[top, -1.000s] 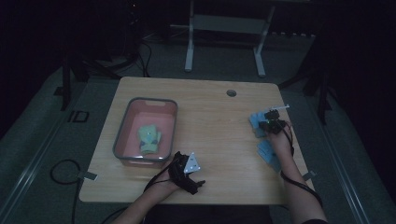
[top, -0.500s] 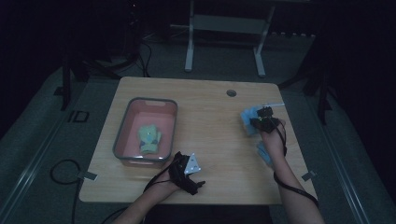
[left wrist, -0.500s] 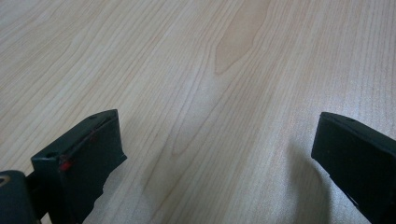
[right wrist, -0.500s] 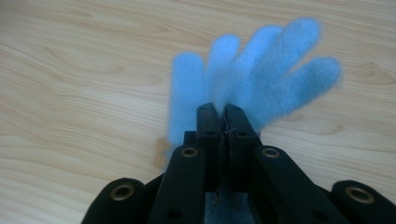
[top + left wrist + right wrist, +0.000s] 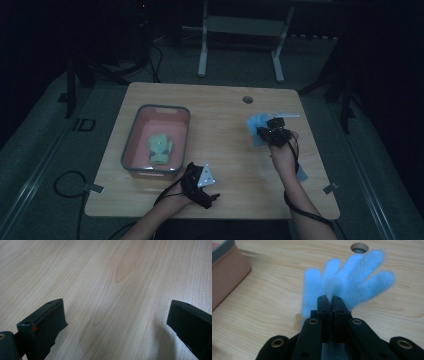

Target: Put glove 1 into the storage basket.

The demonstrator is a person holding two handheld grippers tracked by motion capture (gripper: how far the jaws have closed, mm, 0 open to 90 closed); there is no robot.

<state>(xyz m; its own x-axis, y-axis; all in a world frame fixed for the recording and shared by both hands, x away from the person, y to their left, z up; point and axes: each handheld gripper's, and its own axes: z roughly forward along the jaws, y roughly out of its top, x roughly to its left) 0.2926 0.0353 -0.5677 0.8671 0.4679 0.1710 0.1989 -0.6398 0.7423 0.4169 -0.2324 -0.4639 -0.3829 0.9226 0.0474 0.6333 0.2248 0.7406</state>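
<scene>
Right gripper (image 5: pixel 331 298) clamped on blue glove (image 5: pixel 352 282), lifted just above table (image 5: pixel 220 105), right of pink bin (image 5: pixel 131 145). Glove likely light, soft, floppy (fuzzy fabric, fingers dangling); pinch at cuff edge. Left gripper (image 5: pixel 117 315) spread wide, empty.

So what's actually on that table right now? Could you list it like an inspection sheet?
Surface: light wooden table with a round cable hole near its far edge.
Job's things: blue glove, lifted off the table; pink bin with a greenish glove inside.
Clutter: another blue piece beside the right forearm.
Grippers: right tool shut on the blue glove; left tool open, nothing between its jaws.
Cables: one trails from each tool; a loop lies on the floor at left.
Surroundings: dim room, metal stand legs behind the table.
</scene>
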